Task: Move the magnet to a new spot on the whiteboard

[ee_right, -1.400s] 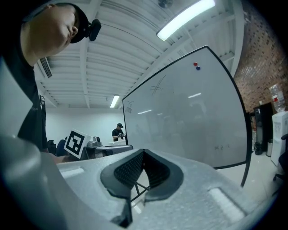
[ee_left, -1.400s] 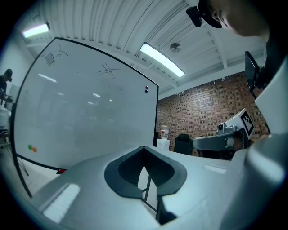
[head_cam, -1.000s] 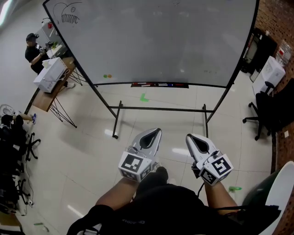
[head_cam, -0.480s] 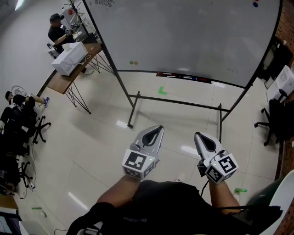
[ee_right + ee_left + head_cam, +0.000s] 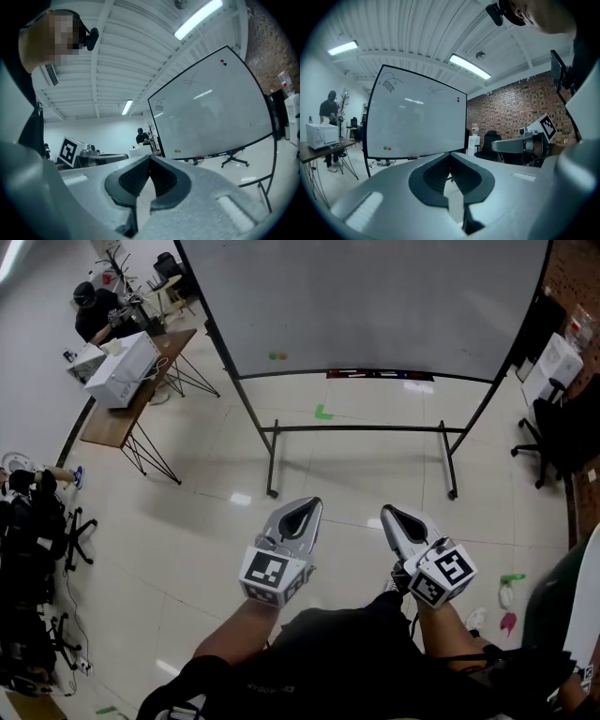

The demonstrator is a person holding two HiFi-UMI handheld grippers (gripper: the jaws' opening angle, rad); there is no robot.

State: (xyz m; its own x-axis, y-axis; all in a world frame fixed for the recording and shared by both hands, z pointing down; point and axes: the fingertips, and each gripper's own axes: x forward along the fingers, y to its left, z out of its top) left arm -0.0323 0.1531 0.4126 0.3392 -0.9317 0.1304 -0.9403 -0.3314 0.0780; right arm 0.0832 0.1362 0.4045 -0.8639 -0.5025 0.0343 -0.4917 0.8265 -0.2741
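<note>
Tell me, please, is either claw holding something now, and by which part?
Nothing is held. The left claw and the right claw are both shut, tips together, with nothing between them.

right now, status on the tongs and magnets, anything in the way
Left tongs shut, empty; right tongs shut, empty. Green and orange magnets low left on the whiteboard, untouched. It looks out of reach ahead; only its stand's feet between.

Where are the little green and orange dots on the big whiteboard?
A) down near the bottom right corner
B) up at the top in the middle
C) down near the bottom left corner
C: the green and orange dots sit side by side low on the whiteboard, near its left post.
</note>
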